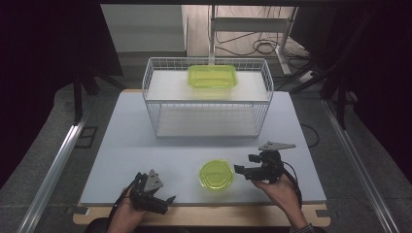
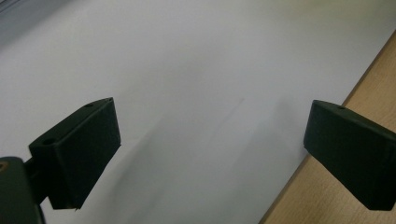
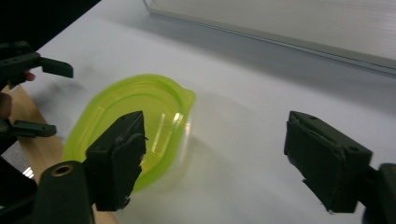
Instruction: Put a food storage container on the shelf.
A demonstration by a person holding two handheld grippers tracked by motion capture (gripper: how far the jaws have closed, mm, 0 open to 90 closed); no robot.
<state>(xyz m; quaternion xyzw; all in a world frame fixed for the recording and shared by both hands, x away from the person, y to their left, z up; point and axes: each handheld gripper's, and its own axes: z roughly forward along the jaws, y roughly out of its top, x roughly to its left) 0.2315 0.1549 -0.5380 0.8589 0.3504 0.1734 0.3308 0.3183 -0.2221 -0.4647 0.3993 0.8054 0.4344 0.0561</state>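
Table [image 1: 145,145], a pale grey sheet over a wooden board whose light edge runs along the near side, carries everything here. Toward its far half stands a white wire rack [image 1: 155,104] with two levels, and on the upper level lies a rectangular yellow-green container [image 1: 212,76], its long axis running left to right across the high view.

Nearer the person, at the front centre of the sheet, rests a round yellow-green container [image 1: 216,174], lying flat with its lid upward. Being round, it has no clear long axis; in the right gripper view a small tab on its rim points toward the rack.

The right gripper [image 1: 242,170] is held just to the right of this round container, lying roughly level, its jaws pointing left at the container's edge. The jaws stand apart with nothing pressed between them; in the right gripper view the container [image 3: 135,126] sits beyond and partly behind the left jaw, untouched as far as can be seen. The hand grips the body from below, wrist coming in from the lower right.

The left gripper [image 1: 165,201] rests at the front left edge of the table, angled toward the right, well apart from the round container. Its jaws [image 2: 210,154] gape wide over bare sheet and the wooden edge, holding nothing.
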